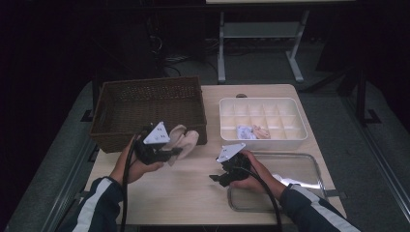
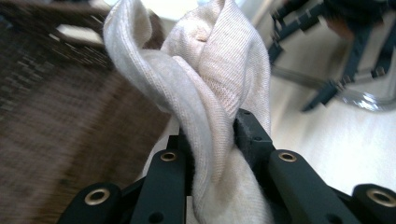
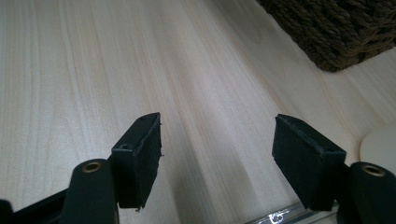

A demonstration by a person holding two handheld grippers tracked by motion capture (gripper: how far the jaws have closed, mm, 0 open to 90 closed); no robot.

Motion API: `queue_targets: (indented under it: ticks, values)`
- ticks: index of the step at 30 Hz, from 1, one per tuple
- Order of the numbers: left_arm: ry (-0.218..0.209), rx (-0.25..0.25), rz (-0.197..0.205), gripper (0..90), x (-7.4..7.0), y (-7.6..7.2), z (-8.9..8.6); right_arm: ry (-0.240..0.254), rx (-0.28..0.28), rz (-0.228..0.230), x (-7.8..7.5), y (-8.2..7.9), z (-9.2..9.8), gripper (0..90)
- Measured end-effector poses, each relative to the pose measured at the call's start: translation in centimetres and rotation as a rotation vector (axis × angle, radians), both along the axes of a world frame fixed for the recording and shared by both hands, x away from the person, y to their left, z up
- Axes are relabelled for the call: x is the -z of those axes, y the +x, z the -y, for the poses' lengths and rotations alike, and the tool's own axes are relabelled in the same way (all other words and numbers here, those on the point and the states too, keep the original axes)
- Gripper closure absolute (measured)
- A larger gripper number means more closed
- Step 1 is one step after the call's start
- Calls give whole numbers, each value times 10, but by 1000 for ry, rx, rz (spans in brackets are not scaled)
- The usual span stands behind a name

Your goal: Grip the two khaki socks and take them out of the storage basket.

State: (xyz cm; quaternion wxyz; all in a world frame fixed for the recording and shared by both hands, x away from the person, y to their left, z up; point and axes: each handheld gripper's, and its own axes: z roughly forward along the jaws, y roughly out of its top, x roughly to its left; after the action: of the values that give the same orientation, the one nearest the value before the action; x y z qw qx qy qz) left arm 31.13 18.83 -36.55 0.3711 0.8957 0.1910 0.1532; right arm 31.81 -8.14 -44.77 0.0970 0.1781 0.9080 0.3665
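Dark floor and a pale wooden table (image 1: pixel 193 188) set the scene, with the work gathered toward the person's side. Pinched in the left tool (image 1: pixel 167 153) is a cream sock (image 2: pixel 205 93), bunched and twisted; the left gripper view has both pads clamped on the fabric, the rest of it rising in folds above them. In the high view the sock hangs clear of the table, just in front of the near wall of the brown wicker basket (image 1: pixel 150 108), so the step in hand looks like carrying it away from the basket toward the sorting side. The right tool (image 1: pixel 220 178) rests low near the middle of the table with its jaws spread and nothing between them, bare wood beneath. Farther right lie a clear tray (image 1: pixel 314 166) and, behind it, a white divided box (image 1: pixel 263 123) with two small bundles already in its compartments. Next, I judge, the sock must be brought across to the right tool for folding, or laid flat first.
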Motion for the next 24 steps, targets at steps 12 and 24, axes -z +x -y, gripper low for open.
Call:
queue_targets:
  ticks: [12, 24]
  values:
    - [60, 73, -132, 695, 71, -17, 16, -1, -16, 7, 0, -3, -2, 362]
    - [-19, -21, -141, 291, 75, -20, -7, 35, -76, 41, -8, -10, -8, 587]
